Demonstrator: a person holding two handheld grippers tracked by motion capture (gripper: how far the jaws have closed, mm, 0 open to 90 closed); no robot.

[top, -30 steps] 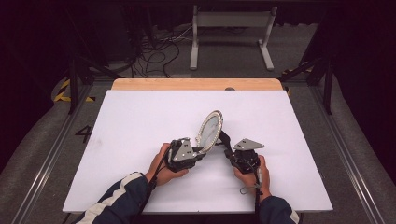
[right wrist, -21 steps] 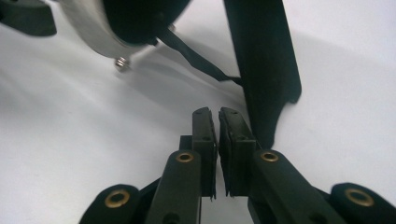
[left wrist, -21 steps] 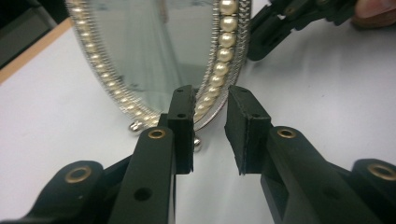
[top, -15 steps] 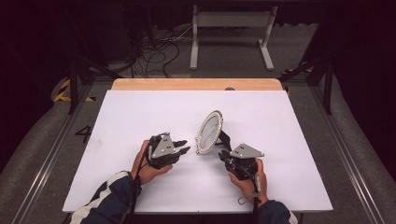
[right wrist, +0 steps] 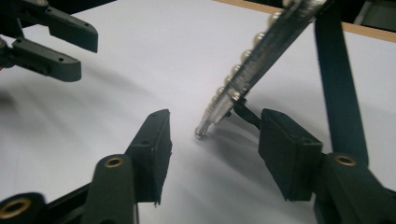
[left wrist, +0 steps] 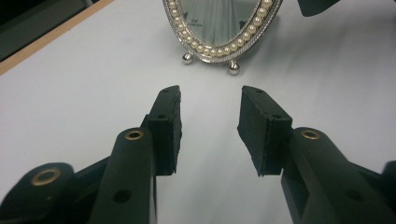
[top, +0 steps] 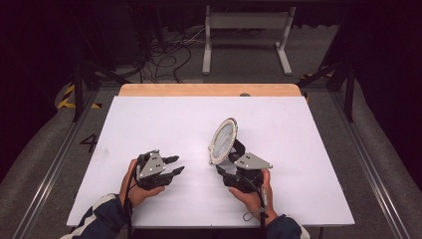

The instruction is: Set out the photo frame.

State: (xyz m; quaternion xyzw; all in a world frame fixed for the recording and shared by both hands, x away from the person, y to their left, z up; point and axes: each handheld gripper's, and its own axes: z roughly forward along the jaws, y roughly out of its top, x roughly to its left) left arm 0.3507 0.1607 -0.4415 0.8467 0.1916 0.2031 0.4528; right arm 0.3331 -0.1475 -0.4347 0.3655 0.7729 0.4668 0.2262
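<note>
The oval pearl-rimmed silver table mirror stood propped near the worktop's middle. The right gripper, jaws just opened, had let go; the left gripper was half-open, empty. Release step; withdrawing carefully came next.

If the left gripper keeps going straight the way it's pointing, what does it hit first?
Most likely the oval mirror. The left gripper stands open and empty, aimed at the mirror's two ball feet, with bare white table between them. Depth is hard to judge.

The mirror is cut off by the left gripper view's top edge; its stand likewise in the right gripper view.
</note>
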